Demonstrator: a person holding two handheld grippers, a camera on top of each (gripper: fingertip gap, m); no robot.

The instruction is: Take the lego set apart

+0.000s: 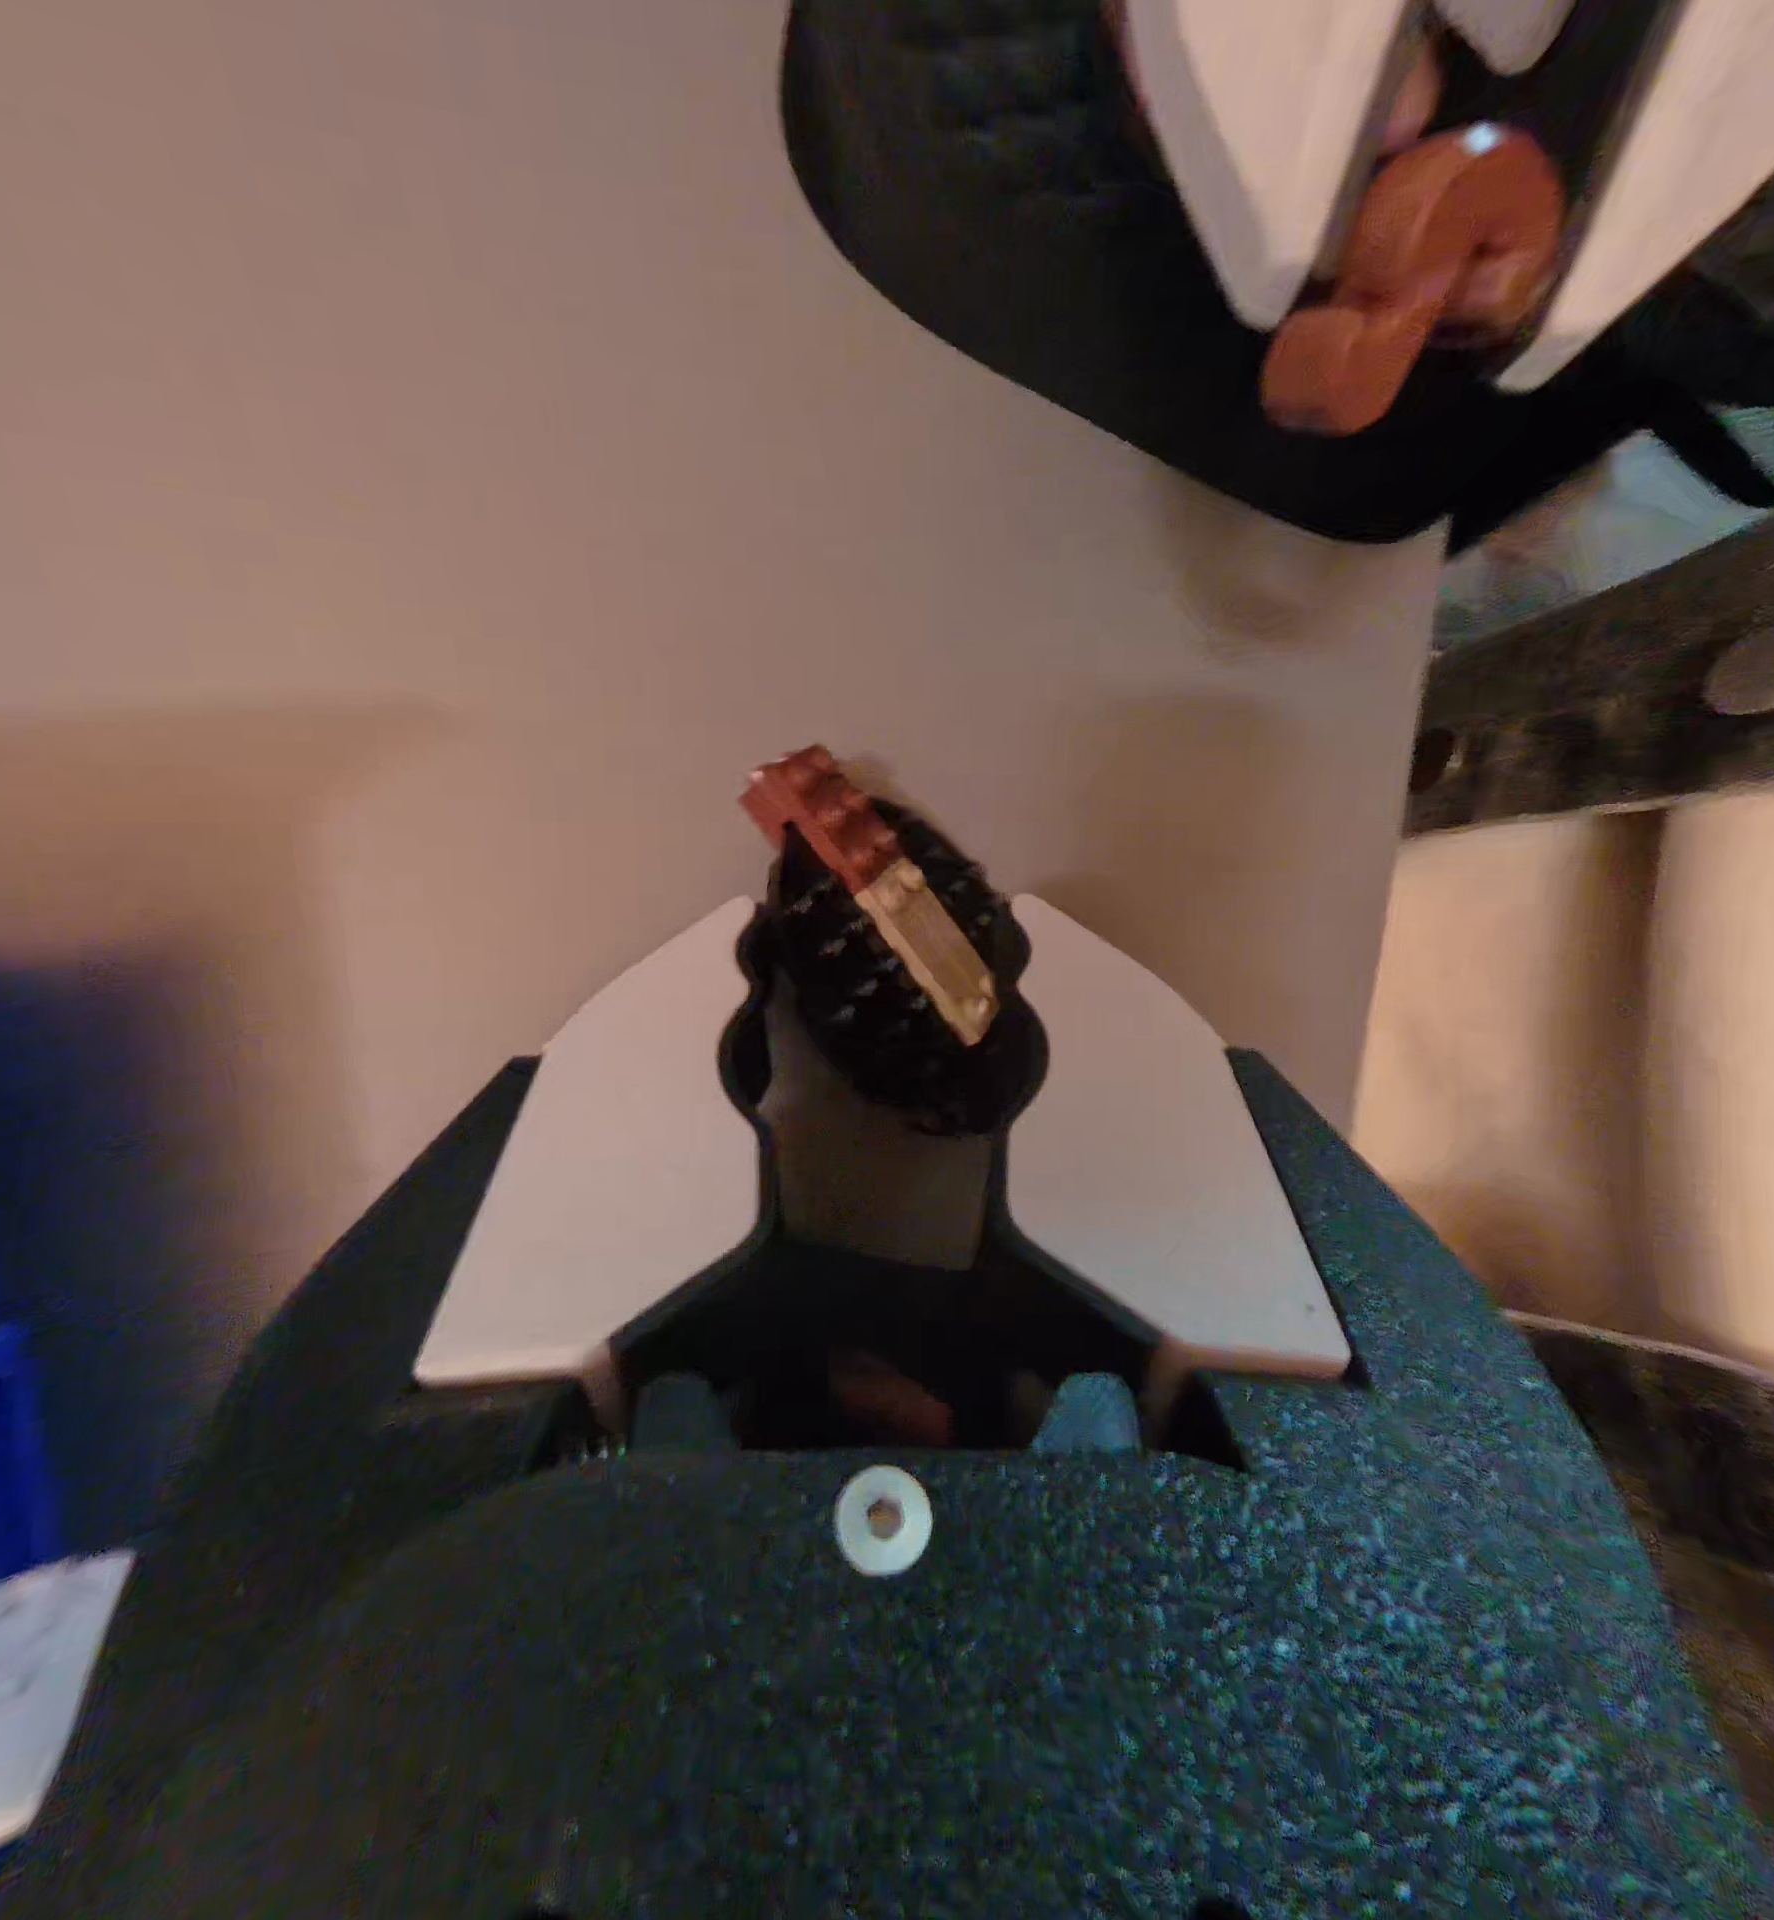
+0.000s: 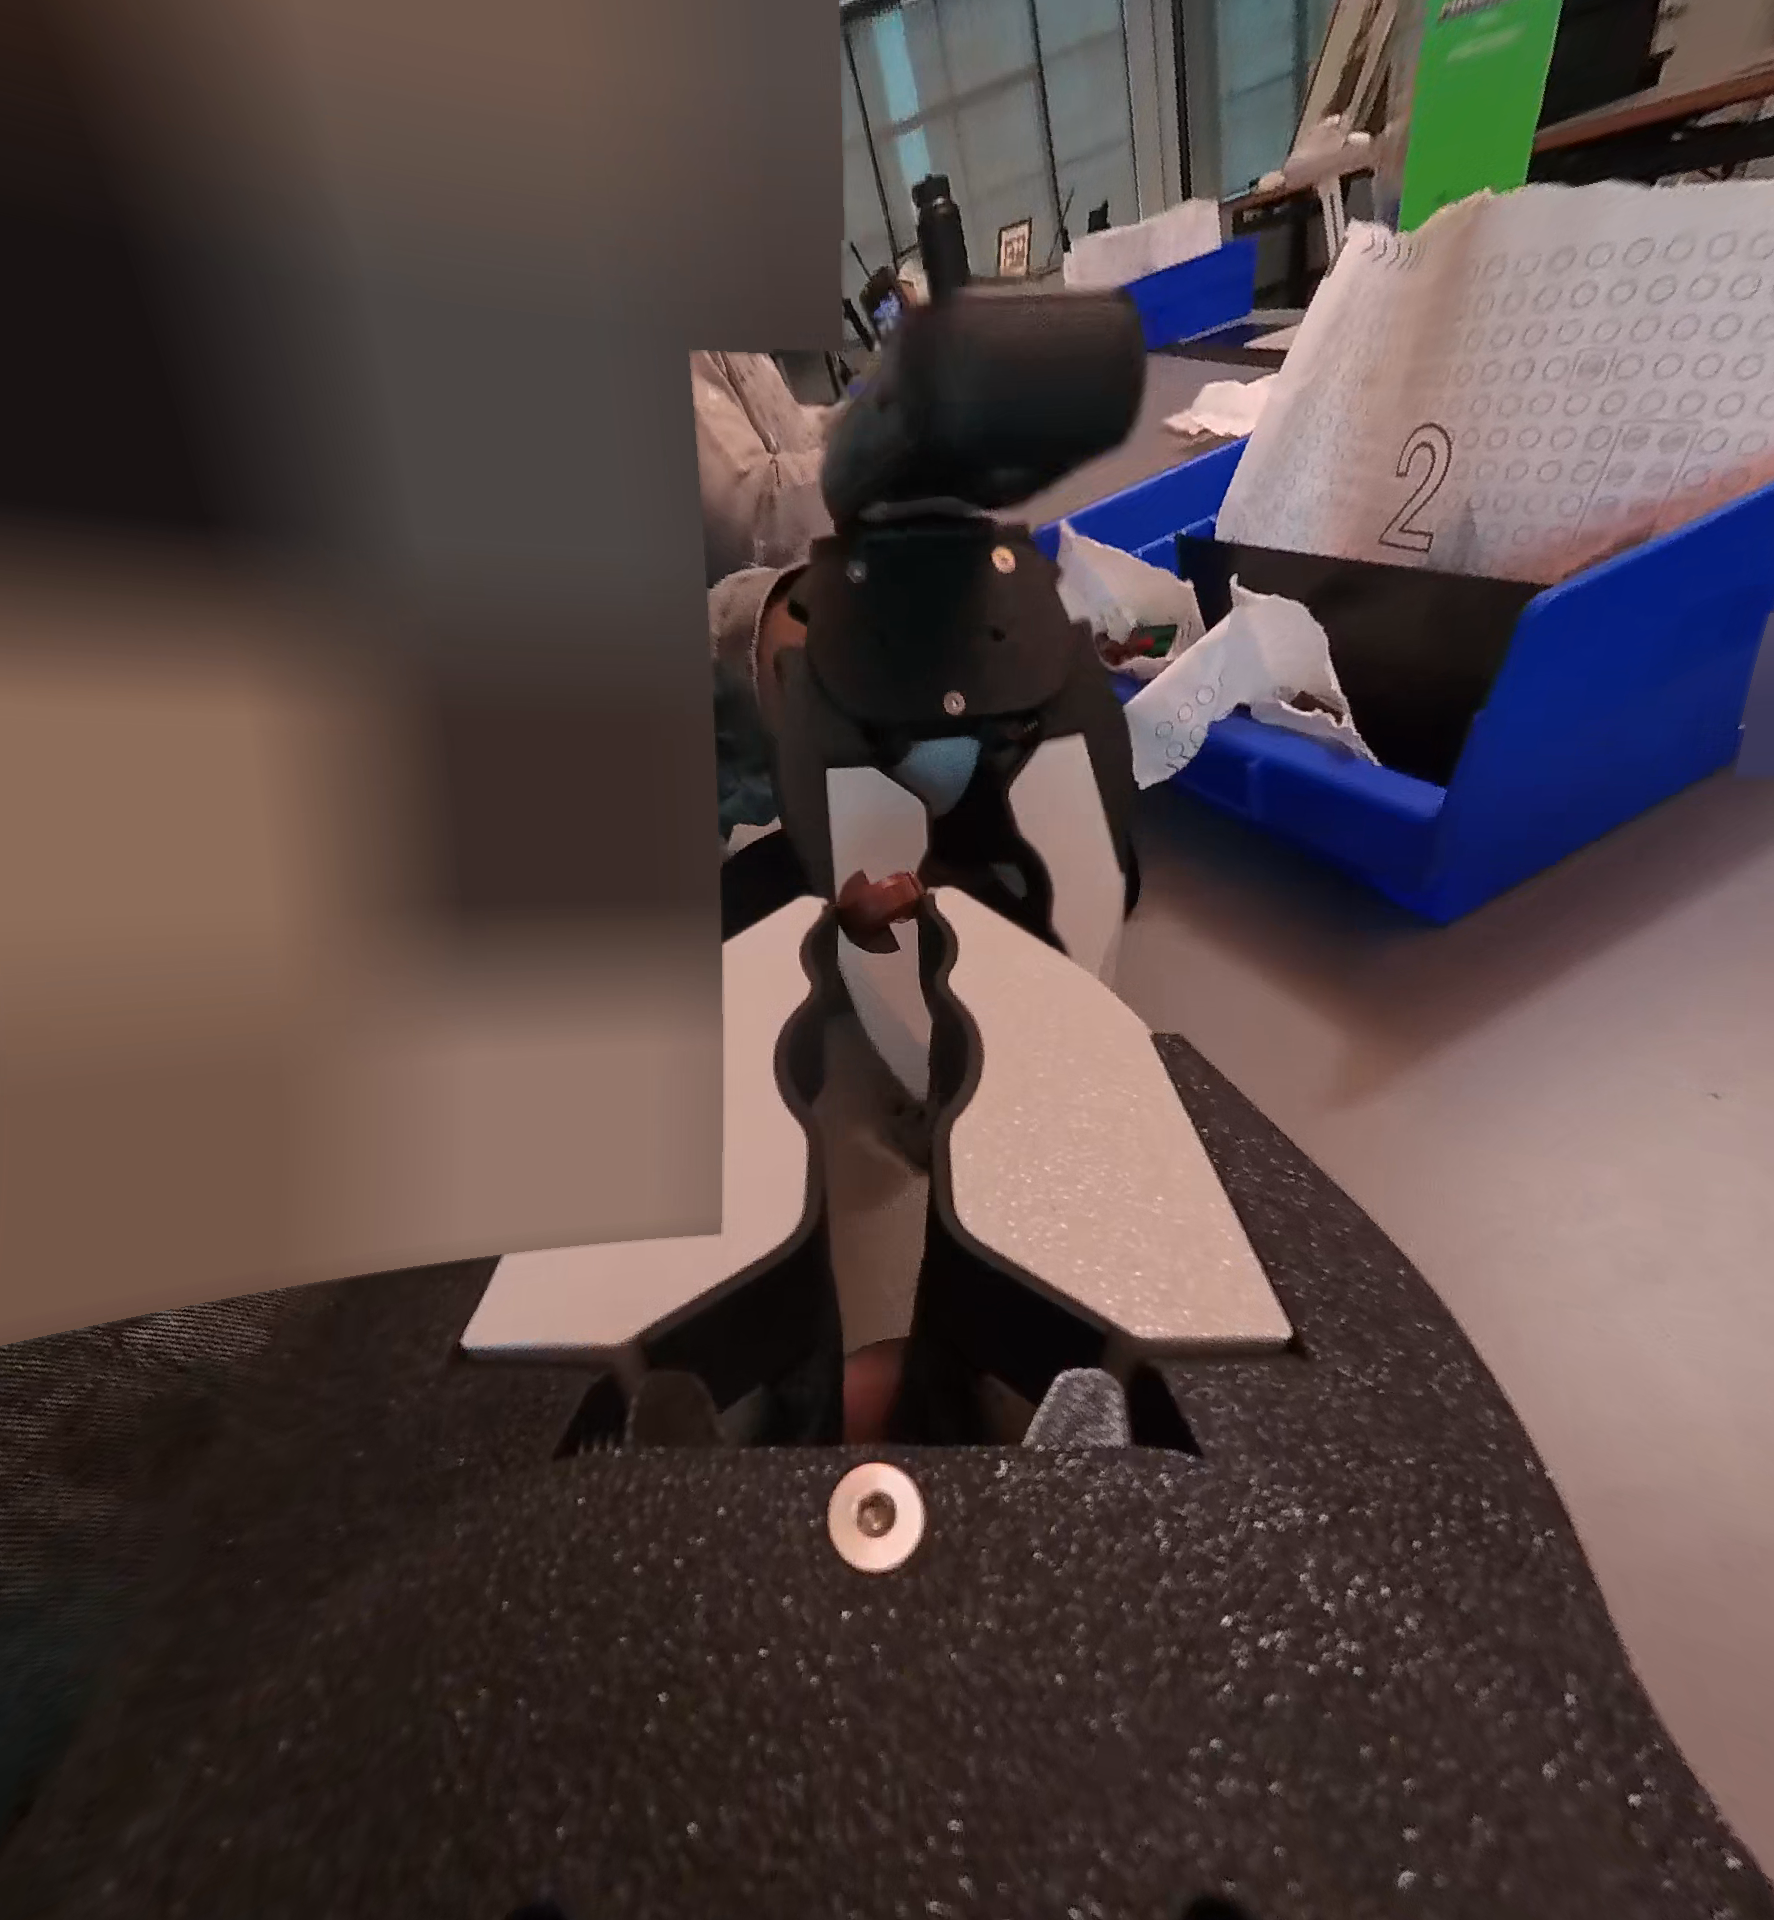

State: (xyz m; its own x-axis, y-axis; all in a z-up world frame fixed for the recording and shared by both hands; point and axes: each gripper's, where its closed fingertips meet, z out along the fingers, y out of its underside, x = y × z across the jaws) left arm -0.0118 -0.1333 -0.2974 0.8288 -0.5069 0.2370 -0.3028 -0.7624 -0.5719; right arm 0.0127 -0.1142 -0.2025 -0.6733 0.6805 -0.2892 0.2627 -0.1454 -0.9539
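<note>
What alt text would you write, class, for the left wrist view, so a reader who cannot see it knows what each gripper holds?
The left gripper is shut on a black lego piece topped by a reddish-brown and tan plate. At top right, the right gripper grips a separate brown piece, apart from the first, against a plain pale background.

This looks like a large workshop or warehouse hall rather than a home: the right wrist view shows tall paned windows (image 2: 966,114) in the far wall and long rows of work tables (image 2: 1683,99) running into the distance. On the grey surface (image 2: 1485,1091) stand blue plastic parts bins (image 2: 1548,769) holding torn white paper bags (image 2: 1548,395) (the kind that brick sets come packed in), and a green sign (image 2: 1475,104) rises behind them.
</note>
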